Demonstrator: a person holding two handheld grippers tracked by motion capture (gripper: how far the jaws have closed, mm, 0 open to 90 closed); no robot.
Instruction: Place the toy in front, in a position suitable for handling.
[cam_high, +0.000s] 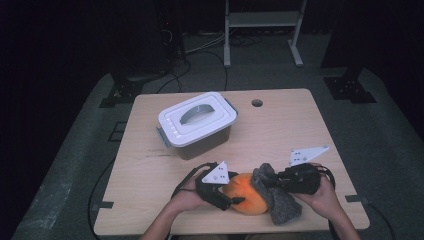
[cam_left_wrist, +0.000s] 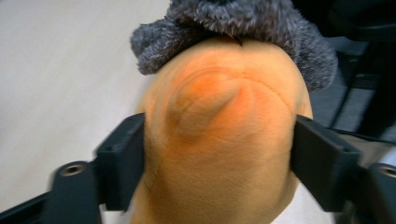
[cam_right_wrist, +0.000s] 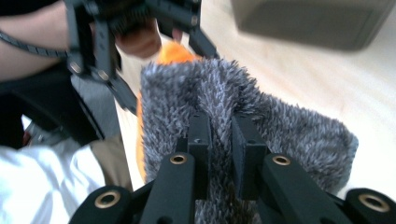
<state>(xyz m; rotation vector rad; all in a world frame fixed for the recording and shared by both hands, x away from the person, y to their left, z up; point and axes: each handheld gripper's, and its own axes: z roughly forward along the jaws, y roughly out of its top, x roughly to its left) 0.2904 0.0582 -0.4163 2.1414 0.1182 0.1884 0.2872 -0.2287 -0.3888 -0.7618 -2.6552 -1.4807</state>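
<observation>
We see a soft orange ball (cam_high: 246, 192), rounded and dimpled, lying near the tabletop's (cam_high: 280, 120) front edge, about midway along it. A fuzzy grey cloth (cam_high: 277, 197) drapes over its right side, bunched upward at the top and trailing toward the front edge.

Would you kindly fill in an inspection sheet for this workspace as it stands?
Surface: light wooden table, round hole near its far edge.
Job's things: orange soft ball partly covered by grey fluffy cloth, near the front edge.
Clutter: lidded grey box, closed, behind them.
Grippers: left gripper clamps the ball's sides; right gripper pinches a fold of cloth.
Cables: black leads trail from both grippers; more on the floor behind.
Surroundings: dark room, grey floor, metal frame at back.
</observation>
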